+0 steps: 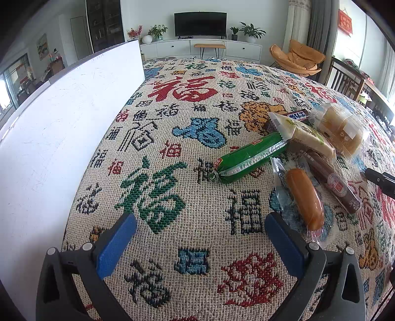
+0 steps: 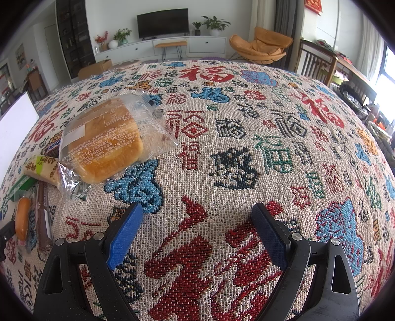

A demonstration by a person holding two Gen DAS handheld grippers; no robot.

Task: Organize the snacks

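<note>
Left gripper (image 1: 200,237) hanging low over the surface (image 1: 197,284), blue pads (image 1: 116,247) spread wide with nothing between them, just woven cloth with the big green character. Same deal for the right gripper (image 2: 197,229): spread wide, nothing held, plain red-patterned cloth underneath.

Just past the left gripper's right finger, an orange sausage roll in clear wrap (image 1: 304,198), nearly touching the pad. Beside it a long brown bar (image 1: 330,182), then a green sausage stick (image 1: 249,154) angled across, its far end tucked under a pale wafer pack (image 1: 303,133). Farther back a small dark candy bar (image 1: 297,115) and a bagged bread bun (image 1: 339,128), all bunched together toward the right.

From the right wrist view, bread bun (image 2: 106,143) up front-left, the rest of the pile squeezed at the left edge.

Tall white board (image 1: 56,128) walling off the left side. Open cloth stretching ahead to the far edge, TV (image 1: 200,23) and orange chair (image 1: 298,58) beyond.
</note>
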